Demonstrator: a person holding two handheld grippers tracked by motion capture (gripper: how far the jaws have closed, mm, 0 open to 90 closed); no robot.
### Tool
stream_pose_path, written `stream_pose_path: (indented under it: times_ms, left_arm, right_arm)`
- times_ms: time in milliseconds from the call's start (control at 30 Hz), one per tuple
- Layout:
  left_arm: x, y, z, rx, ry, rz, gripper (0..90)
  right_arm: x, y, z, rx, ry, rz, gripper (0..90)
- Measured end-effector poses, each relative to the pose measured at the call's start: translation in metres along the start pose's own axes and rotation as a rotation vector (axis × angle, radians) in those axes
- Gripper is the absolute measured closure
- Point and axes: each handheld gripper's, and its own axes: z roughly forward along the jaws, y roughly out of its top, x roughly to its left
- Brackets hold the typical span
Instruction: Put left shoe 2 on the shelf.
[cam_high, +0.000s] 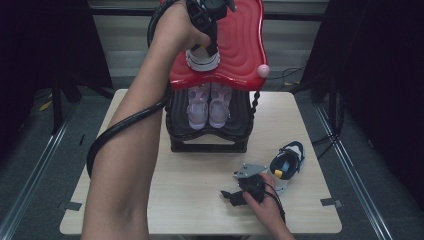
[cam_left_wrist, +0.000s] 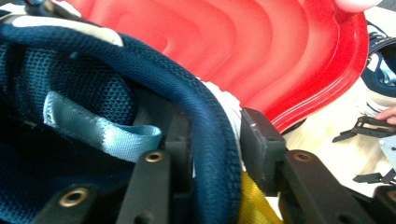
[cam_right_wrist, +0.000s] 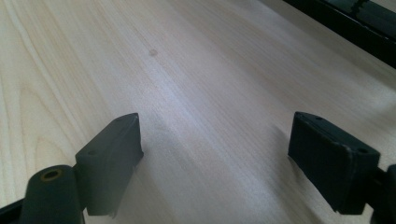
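A navy mesh shoe (cam_high: 202, 59) with a white sole stands on the red top shelf (cam_high: 240, 45) of a shoe rack. My left gripper (cam_high: 203, 46) reaches down onto it from above. In the left gripper view, the shoe's padded heel collar (cam_left_wrist: 212, 126) sits between the jaws of my left gripper (cam_left_wrist: 212, 140), one jaw inside the shoe and one outside. The collar looks unsqueezed. A matching navy shoe (cam_high: 287, 165) lies on the table at the right. Just left of it, my right gripper (cam_high: 231, 196) rests low over the table, open, with bare wood between its jaws (cam_right_wrist: 215, 149).
A pair of pink shoes (cam_high: 209, 106) sits on the rack's black lower shelf (cam_high: 241, 125). The rack stands at the table's far middle. The light wooden table (cam_high: 195, 170) ends close behind the rack. Dark curtains hang at both sides.
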Motion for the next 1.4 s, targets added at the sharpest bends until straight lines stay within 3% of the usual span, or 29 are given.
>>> stream_pose_path:
  times_ms: [300,600,933,1267,1400]
  left_arm:
    - [0.0,0.002,0.0,0.007,0.009,-0.045,48.9]
    - [0.001,0.002,-0.006,0.01,-0.008,-0.085,39.9]
    - [0.006,-0.002,-0.015,0.019,-0.059,-0.142,33.9]
    - [0.008,-0.008,-0.031,0.007,-0.092,-0.191,30.7]
    - [0.008,-0.01,-0.033,0.017,-0.089,-0.191,30.7]
  right_arm:
    - [0.0,0.0,0.0,-0.001,-0.002,-0.002,16.6]
    - [0.0,0.0,0.0,-0.001,-0.001,-0.001,16.6]
    - [0.0,0.0,0.0,0.0,0.0,0.0,16.6]
    - [0.0,0.0,0.0,0.0,-0.002,-0.001,16.5]
    - [0.0,0.0,0.0,0.0,-0.001,0.0,16.5]
